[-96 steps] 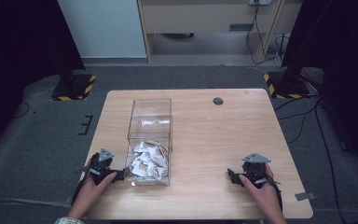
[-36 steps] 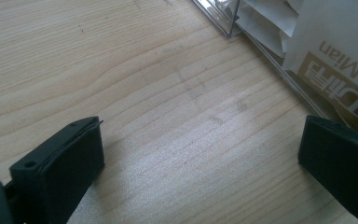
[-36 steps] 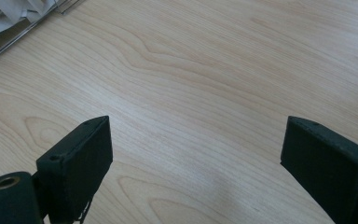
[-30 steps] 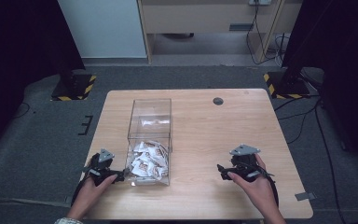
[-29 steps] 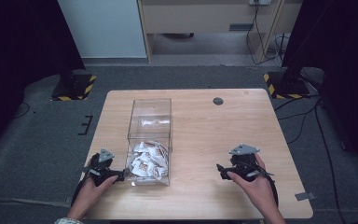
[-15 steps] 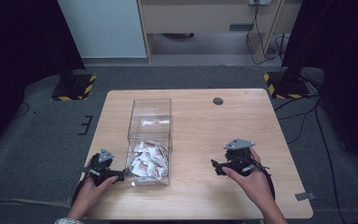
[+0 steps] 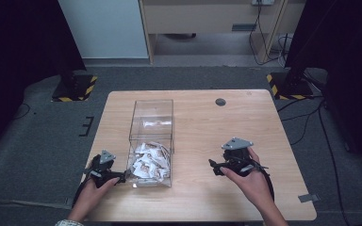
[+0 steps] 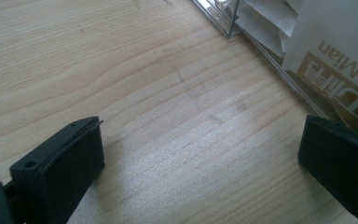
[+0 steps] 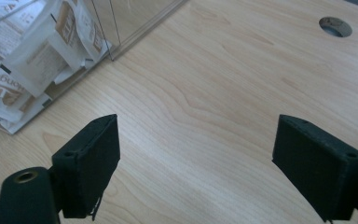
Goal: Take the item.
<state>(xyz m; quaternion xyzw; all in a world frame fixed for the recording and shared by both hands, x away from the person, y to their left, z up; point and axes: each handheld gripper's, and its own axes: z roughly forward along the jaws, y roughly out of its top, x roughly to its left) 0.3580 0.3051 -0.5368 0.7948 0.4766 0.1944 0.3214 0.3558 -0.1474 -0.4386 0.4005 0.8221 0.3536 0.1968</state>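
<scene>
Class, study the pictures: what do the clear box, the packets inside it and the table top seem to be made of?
The clear rectangular box looks like rigid glossy plastic, perhaps acrylic: see-through walls with sharp bright edges. The white-and-brown printed packets look like thin paper or film, creased and overlapping. The pale table top looks like matt wood or wood-look laminate, showing grain lines.

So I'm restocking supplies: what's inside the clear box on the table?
The clear box holds white sachets with brown print, heaped at its near end; the far end looks empty. Whatever lies beneath the heap is covered.
</scene>
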